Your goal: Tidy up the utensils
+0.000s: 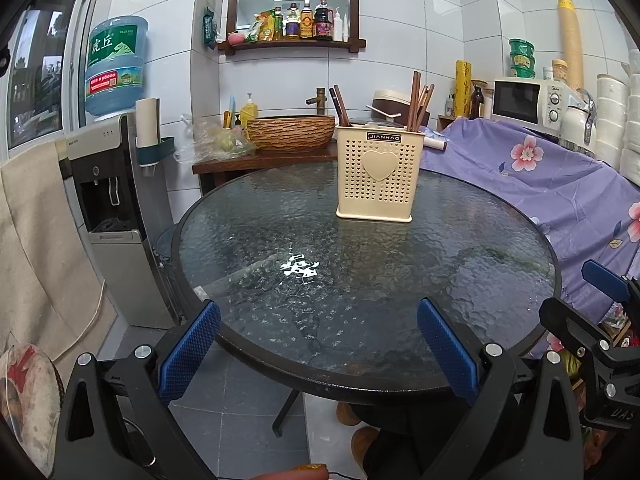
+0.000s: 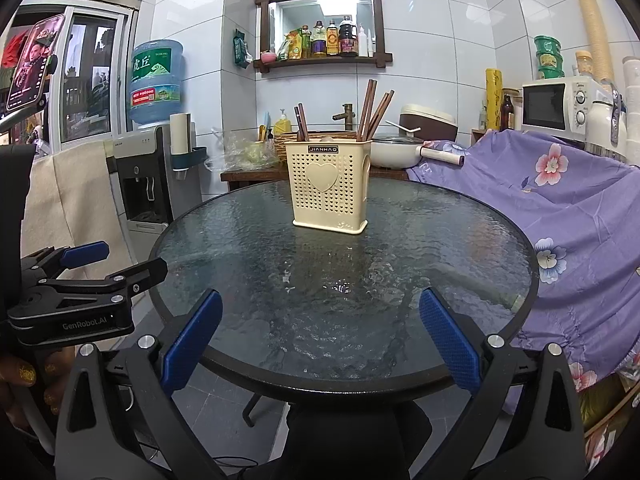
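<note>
Both the left hand-held gripper point(image 1: 318, 354) and right hand-held gripper point(image 2: 320, 344) gape wide, empty, at the near rim of the round glass desk point(image 1: 500, 280). Far centre stands the cream perforated plastic holder point(image 1: 378, 174); its thin, stiff brown wooden chopsticks point(image 1: 418, 100) look light and slippery, best pinched mid-shaft.

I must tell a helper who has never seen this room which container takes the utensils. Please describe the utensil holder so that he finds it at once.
Look at the round glass table in the middle of the room. The utensil holder is the only thing standing on it, toward the far side. It is a cream plastic box with small holes and a raised heart on its front, and brown chopsticks stick out of its top.
</note>
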`<state>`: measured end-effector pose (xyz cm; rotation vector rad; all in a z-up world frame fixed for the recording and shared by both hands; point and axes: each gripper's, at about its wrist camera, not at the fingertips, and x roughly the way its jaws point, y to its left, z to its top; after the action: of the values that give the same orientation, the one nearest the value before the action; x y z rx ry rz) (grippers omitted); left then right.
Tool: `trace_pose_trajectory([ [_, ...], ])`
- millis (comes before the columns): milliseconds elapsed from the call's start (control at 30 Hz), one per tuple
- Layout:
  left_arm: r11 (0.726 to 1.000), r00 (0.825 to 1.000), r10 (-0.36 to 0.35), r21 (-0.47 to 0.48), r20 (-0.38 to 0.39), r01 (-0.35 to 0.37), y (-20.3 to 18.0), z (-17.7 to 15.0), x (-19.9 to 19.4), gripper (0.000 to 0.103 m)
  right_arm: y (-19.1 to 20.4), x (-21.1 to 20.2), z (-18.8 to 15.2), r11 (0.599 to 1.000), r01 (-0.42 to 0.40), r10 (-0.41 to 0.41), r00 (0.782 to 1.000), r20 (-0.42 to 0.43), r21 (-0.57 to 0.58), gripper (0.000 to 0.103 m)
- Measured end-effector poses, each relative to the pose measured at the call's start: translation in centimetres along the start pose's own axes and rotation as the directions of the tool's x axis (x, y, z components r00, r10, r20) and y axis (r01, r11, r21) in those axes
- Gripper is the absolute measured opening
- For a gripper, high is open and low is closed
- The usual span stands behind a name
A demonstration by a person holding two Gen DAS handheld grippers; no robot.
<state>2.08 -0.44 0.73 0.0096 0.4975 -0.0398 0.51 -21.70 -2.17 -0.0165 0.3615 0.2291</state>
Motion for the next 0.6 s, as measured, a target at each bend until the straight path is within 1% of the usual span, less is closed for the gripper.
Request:
trace_pose_trajectory([
  [333,1.0,1.0,0.0,0.001,0.001,0.0,0.02,-0.02,-0.02,0.097,0.04,-0.01,0.01,1.0,0.0,0.0,1.0,0.0,0.0,0.097],
  [467,1.0,1.0,-0.015,-0.011,0.014,0.015,0.15,-0.17,-0.27,0.097,0.05,0.0,0.02,1.0,0.001,-0.001,1.0,-0.001,0.0,0.097],
  [600,1.0,1.0,-0.006,0.007,0.003,0.006,-0.12,-0.07,-0.13,0.097,0.09,0.17,-0.21,1.0,-0.003,0.003,1.0,-0.005,0.001,0.097],
])
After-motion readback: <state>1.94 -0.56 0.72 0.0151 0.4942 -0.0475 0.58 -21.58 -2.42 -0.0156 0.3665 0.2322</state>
